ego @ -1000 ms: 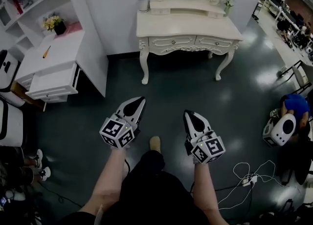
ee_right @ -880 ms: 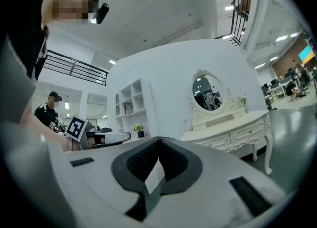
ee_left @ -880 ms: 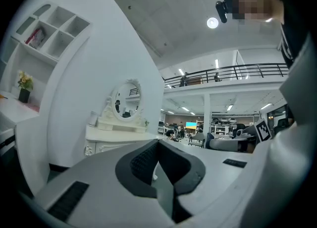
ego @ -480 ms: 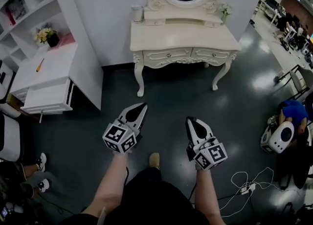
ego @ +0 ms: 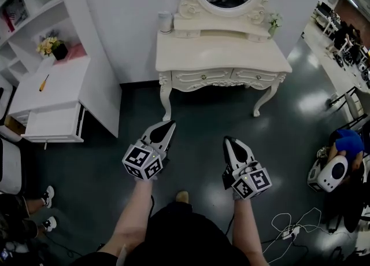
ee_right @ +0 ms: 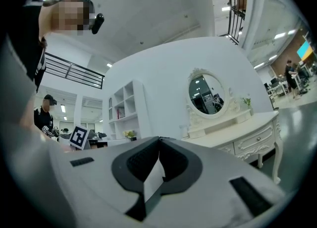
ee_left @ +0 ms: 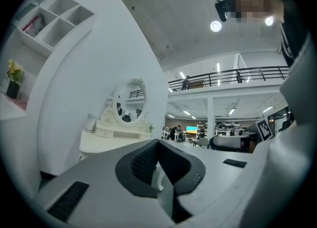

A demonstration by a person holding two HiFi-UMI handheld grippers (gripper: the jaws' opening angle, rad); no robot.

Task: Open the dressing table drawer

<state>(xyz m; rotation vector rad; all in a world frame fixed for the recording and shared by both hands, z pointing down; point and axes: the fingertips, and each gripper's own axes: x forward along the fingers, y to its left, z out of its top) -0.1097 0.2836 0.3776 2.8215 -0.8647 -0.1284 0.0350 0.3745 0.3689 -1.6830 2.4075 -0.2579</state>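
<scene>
Left gripper (ego: 165, 128) and right gripper (ego: 230, 143) were held closed and empty, pointed toward the dressing table (ego: 222, 51), which stood far ahead against the wall, well apart from both. Left drawer (ego: 201, 76) and right drawer (ego: 257, 76) were seen shut. Small knobs could be missed or slipped off if jaws were opened late or off-centre.

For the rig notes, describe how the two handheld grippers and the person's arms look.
Both the left gripper and right gripper are white, tapering to a point, with black teardrop insets on top and dark ribbed pads. Each carries a cube of black-and-white square markers. The forearms are unsleeved.
</scene>
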